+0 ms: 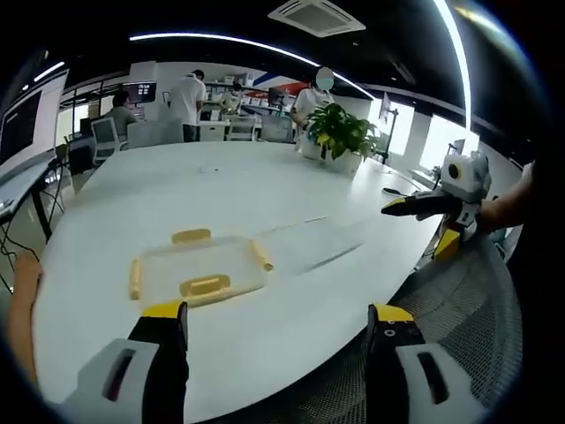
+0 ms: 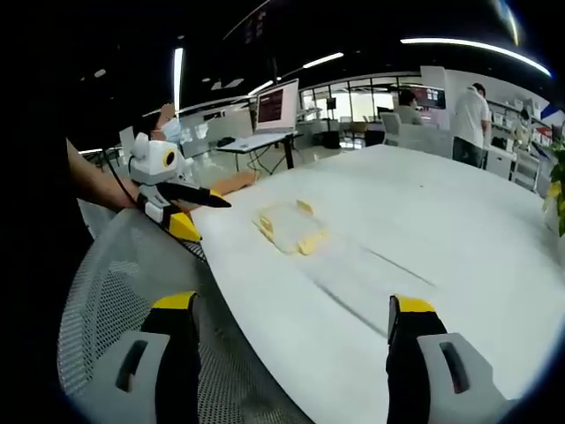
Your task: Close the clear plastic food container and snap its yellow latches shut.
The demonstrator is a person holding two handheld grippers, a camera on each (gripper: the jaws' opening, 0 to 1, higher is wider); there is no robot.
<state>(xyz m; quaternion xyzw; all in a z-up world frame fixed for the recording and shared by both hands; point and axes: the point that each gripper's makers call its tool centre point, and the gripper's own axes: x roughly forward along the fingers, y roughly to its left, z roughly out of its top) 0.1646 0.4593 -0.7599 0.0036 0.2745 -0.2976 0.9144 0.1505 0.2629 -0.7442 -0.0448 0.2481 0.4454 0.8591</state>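
The clear plastic container (image 1: 199,269) lies flat on the white table (image 1: 265,190), with a yellow latch (image 1: 205,285) on each of its sides. I cannot tell whether the latches are snapped down. My left gripper (image 1: 275,325) is open, held short of the container over the table's near edge. The right gripper (image 1: 417,228) comes in from the right, off the table's edge and far from the container. In the right gripper view the container (image 2: 290,228) sits well ahead, the right gripper (image 2: 291,309) is open, and the left gripper (image 2: 208,219) hovers at the left with a person's arm behind it.
A potted plant (image 1: 340,137) stands at the table's far end. A grey mesh chair (image 1: 459,300) sits under both grippers by the table edge. Several people stand at desks in the back. A monitor (image 2: 276,106) stands on a desk beyond the table.
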